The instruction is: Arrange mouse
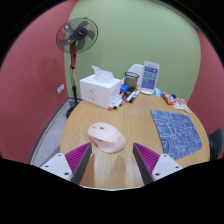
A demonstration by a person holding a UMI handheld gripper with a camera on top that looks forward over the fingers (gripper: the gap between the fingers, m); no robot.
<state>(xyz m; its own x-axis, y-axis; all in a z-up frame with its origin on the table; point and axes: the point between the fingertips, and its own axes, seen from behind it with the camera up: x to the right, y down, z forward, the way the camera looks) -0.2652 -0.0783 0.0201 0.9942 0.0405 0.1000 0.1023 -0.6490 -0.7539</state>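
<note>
A pale pinkish-white mouse (pixel 105 137) lies on the round wooden table (pixel 120 115), just ahead of and between my fingertips. My gripper (pixel 112 156) is open, with a gap between each magenta pad and the mouse. The left finger (pixel 77 160) and right finger (pixel 148 161) flank the mouse's near end. A blue patterned mouse pad (pixel 179 134) lies on the table to the right of the mouse, apart from it.
A white tissue box (pixel 100 87), a black pen holder (pixel 131 79) and a white-and-blue box (pixel 150 76) stand at the table's far side. Small items (pixel 120 101) and orange objects (pixel 178 102) lie near them. A standing fan (pixel 77 38) is behind on the left.
</note>
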